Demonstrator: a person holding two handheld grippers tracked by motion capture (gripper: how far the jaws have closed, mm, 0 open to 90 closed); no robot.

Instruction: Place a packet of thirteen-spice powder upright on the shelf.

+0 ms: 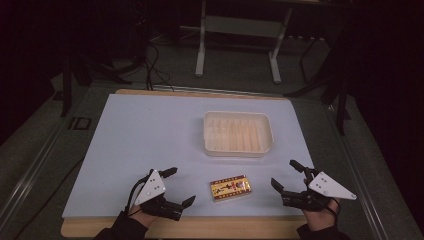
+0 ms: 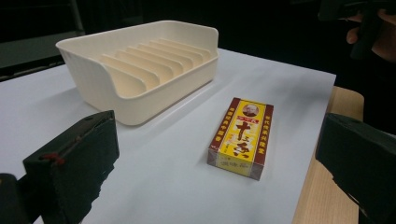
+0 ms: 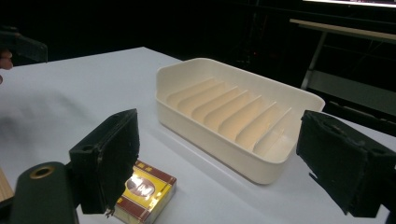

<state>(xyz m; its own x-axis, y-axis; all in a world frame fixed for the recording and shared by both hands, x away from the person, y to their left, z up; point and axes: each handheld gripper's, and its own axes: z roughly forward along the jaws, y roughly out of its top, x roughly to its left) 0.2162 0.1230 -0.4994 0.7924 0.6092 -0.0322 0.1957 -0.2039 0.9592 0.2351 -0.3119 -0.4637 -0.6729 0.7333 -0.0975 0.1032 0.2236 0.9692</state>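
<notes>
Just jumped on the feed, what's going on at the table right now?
A person holds a tool in each hand at the near edge of the table. The left tool and right tool are both open and hold nothing. A small red and yellow box lies flat between them, untouched. The cream slotted tray sits farther back with nothing in its slots.

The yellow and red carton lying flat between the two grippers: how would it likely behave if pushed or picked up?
The yellow and red carton lies on its broad face, so it would probably slide on the smooth white table cover, not tip or roll. Its flat sides look easy for jaws to pinch. It seems thin cardboard, likely light, and might dent under a hard squeeze.
</notes>
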